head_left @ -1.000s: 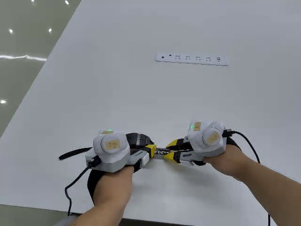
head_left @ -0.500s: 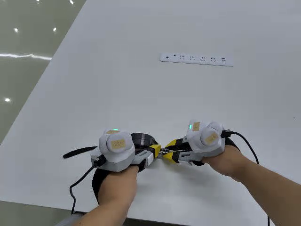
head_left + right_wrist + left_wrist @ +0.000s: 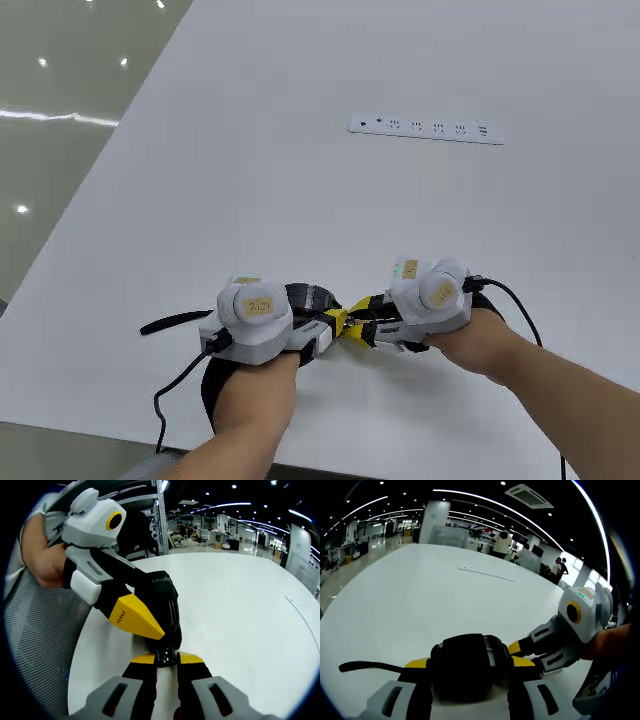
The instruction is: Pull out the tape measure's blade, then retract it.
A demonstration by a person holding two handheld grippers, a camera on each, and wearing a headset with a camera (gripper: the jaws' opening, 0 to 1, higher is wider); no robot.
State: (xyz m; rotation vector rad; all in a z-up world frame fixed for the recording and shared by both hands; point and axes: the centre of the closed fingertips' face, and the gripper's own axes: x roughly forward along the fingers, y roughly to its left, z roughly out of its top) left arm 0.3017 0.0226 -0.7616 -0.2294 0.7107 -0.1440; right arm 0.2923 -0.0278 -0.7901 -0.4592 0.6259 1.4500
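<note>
The tape measure (image 3: 306, 298) is a black, rounded case with a ribbed band across its top, and it sits on the white table (image 3: 300, 180) well on the person's side of the power strip (image 3: 425, 129), close to the near table edge. A black strap (image 3: 174, 322) trails from it along the table, away to the left of the power strip. In the left gripper view the case (image 3: 465, 662) sits between the two yellow-tipped jaws, with the power strip (image 3: 485, 573) far beyond it. The left gripper (image 3: 325, 322) is clenched on the case from both sides, its white body low over the table and the hand behind it reaching in from the near edge. Next to it, the right gripper (image 3: 352, 330) points toward the left one, so that the yellow tips of the two nearly meet. In the right gripper view its jaws are pressed together on the small metal blade tip (image 3: 166, 656), which lies right at the mouth of the case (image 3: 162, 600); hardly any blade shows between tip and case. The right hand (image 3: 480, 340) holds its gripper level, forearm running back to the lower right, with a black cable looping off the gripper's rear.
</note>
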